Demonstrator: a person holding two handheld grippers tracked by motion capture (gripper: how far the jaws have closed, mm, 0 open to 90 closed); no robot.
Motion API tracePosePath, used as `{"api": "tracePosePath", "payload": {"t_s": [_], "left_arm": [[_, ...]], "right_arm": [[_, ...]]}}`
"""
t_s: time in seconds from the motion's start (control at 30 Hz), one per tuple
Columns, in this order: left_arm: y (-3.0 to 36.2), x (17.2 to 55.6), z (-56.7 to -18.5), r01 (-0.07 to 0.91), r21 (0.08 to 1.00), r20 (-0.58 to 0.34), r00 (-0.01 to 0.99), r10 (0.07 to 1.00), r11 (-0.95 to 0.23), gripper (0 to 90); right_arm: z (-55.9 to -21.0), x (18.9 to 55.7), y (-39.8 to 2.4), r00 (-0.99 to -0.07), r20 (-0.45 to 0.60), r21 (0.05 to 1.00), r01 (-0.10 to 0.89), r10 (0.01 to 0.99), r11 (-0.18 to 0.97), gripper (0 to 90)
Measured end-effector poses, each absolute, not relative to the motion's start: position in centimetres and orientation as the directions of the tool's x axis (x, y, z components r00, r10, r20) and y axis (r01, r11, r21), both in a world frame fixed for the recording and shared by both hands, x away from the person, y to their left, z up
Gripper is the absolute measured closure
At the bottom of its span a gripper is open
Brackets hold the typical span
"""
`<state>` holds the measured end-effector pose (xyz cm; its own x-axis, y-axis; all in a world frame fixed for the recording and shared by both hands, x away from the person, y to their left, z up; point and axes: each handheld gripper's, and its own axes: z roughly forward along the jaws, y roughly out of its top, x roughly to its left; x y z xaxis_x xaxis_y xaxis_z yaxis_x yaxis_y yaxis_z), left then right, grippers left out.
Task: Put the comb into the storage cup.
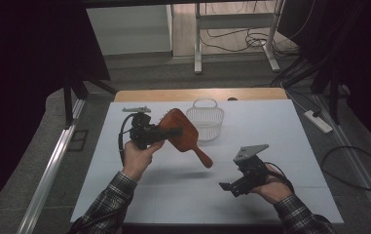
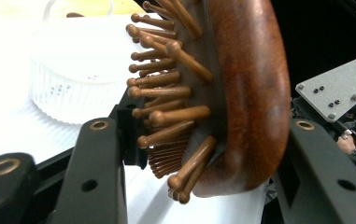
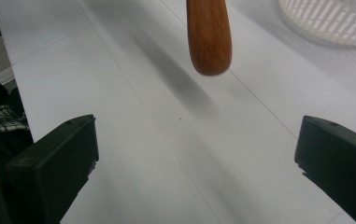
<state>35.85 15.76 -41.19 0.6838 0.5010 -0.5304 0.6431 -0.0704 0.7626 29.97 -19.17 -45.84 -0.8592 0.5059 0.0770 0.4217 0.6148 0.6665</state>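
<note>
A reddish-brown wooden paddle hairbrush (image 1: 182,131) hangs in the air above the white table (image 1: 270,126). My left gripper (image 1: 172,131) is shut on its head. In the left gripper view the jaws press the bristle side and the smooth back of the hairbrush (image 2: 248,93), whose wooden bristles (image 2: 166,91) point left. The handle slants down to the right, its rounded end (image 3: 208,37) hovering above the table ahead of my right gripper (image 3: 196,123). That right gripper (image 1: 229,188) is held low near the table's front right, jaws wide open with nothing between them.
A white plastic basket (image 1: 205,119) stands on the table just behind the brush, also seen in the left gripper view (image 2: 73,84) and the right gripper view (image 3: 334,18). A power strip (image 1: 318,121) and cables lie on the floor to the right.
</note>
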Motion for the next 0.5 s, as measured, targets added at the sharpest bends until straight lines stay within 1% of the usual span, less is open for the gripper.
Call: {"api": "tracePosePath", "payload": {"t_s": [0.5], "left_arm": [[16.9,37.0,-39.4,0.637,0.769,-0.523,0.674,0.522,-0.052,51.8]], "right_arm": [[-45.8,29.4,-21.5,-0.836,0.062,0.65,0.448,0.545,0.613,0.0]]}}
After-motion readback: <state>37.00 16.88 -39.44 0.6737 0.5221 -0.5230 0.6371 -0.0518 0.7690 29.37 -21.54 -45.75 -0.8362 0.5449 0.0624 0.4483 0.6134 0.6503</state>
